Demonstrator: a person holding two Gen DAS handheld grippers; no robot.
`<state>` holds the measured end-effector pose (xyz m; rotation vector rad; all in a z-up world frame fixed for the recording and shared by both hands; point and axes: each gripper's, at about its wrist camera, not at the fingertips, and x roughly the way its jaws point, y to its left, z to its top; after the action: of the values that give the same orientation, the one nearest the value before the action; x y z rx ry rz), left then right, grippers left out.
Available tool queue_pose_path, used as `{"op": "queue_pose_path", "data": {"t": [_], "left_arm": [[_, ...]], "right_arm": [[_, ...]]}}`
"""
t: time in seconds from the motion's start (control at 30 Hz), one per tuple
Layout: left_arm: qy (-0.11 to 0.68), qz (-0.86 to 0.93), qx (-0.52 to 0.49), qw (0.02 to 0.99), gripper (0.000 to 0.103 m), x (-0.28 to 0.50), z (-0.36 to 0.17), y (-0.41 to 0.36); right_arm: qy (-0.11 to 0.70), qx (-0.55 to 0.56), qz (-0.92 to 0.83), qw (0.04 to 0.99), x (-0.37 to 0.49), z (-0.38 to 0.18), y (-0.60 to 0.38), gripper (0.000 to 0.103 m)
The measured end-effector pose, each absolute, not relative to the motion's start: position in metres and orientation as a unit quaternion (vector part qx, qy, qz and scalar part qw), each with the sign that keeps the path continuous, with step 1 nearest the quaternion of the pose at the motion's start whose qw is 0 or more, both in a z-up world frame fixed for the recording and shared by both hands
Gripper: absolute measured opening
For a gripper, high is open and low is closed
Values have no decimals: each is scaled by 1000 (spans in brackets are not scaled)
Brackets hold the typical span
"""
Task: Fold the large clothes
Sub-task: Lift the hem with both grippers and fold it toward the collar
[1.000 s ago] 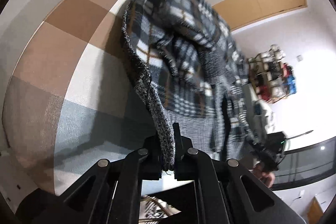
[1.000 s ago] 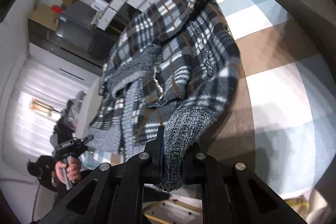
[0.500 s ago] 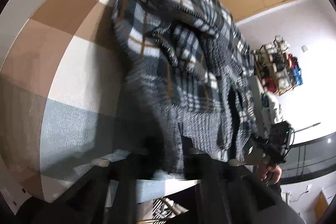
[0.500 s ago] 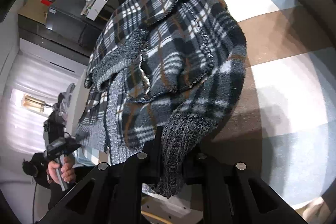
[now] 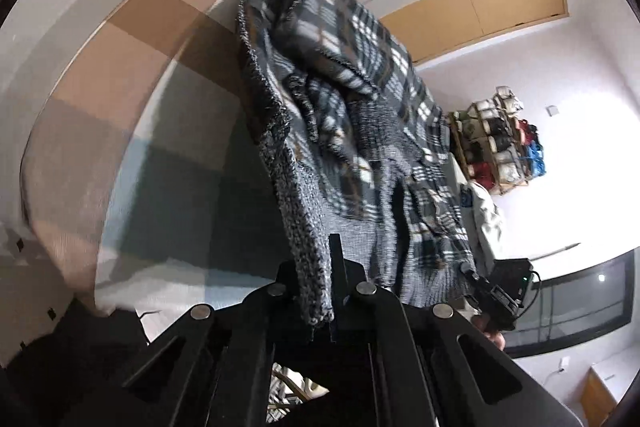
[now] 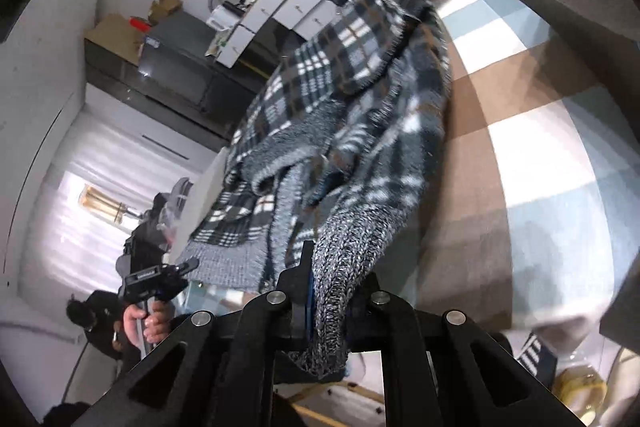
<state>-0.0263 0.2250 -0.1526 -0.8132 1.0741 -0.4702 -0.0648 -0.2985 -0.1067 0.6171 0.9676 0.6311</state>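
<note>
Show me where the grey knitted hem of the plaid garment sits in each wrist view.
Left wrist: the grey knitted hem runs from centre down into the left gripper, jaws shut on it.
Right wrist: it hangs low centre, clamped in the right gripper.
Shared landmark: the checked brown, white and blue cloth beneath the plaid garment.

The table (image 5: 132, 75) is covered with a cloth of brown, white and blue squares. The far end of the plaid jacket (image 5: 344, 75) is laid on it.
</note>
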Motion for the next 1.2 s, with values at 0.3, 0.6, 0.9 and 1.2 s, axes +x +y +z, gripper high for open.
{"op": "queue_pose_path", "data": {"t": [0.3, 0.6, 0.9, 1.2], "left_arm": [[476, -246, -398, 745, 0, -37, -127, 228], [450, -240, -402, 761, 0, 62, -64, 238], [468, -191, -432, 747, 0, 156, -63, 263], [497, -148, -453, 725, 0, 204, -96, 276]], "right_arm": [[446, 321, 342, 762, -82, -86, -294, 10], [398, 388, 338, 760, 7, -41, -308, 10], [415, 448, 258, 749, 128, -38, -330, 10], [479, 454, 197, 725, 201, -86, -332, 10]]}}
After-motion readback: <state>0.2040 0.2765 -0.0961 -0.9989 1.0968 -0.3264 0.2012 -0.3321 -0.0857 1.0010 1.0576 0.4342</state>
